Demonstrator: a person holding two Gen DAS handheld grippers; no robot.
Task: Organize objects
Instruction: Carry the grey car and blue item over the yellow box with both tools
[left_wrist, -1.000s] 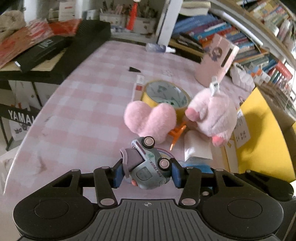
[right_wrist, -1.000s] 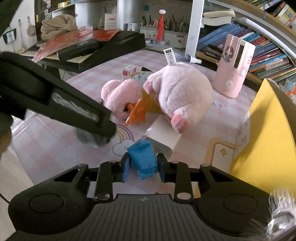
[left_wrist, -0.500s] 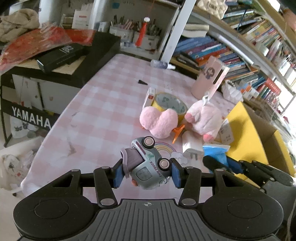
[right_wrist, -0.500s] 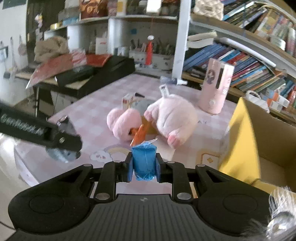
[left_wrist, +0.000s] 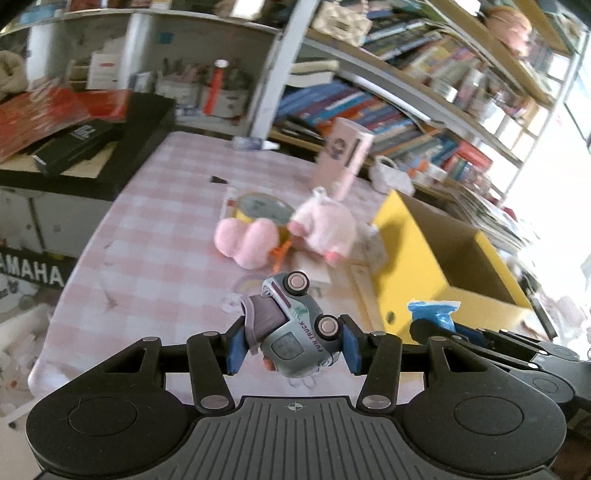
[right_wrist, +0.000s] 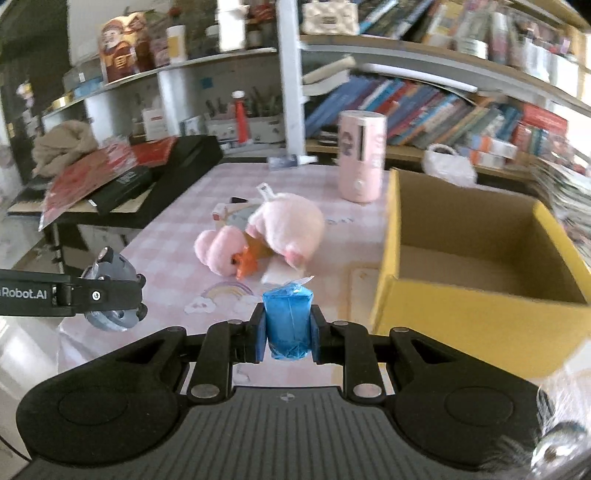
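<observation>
Left wrist view: the left tongs (left_wrist: 293, 341) grip a toy truck (left_wrist: 293, 332), tipped wheels-up, raised above the surface (left_wrist: 147, 236). The box (left_wrist: 443, 258) lies ahead to the right, past the right tongs' blue packet (left_wrist: 434, 314).

Right wrist view: the right tongs (right_wrist: 288, 332) clamp the packet (right_wrist: 288, 319) upright. The open box (right_wrist: 476, 258) sits just ahead-right, so the right hand seems nearer; the truck (right_wrist: 110, 291) hangs far left.

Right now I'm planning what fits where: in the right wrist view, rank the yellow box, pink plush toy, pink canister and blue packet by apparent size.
1. yellow box
2. pink plush toy
3. pink canister and blue packet: look alike; the packet sits close to the camera, so unsure.
</observation>
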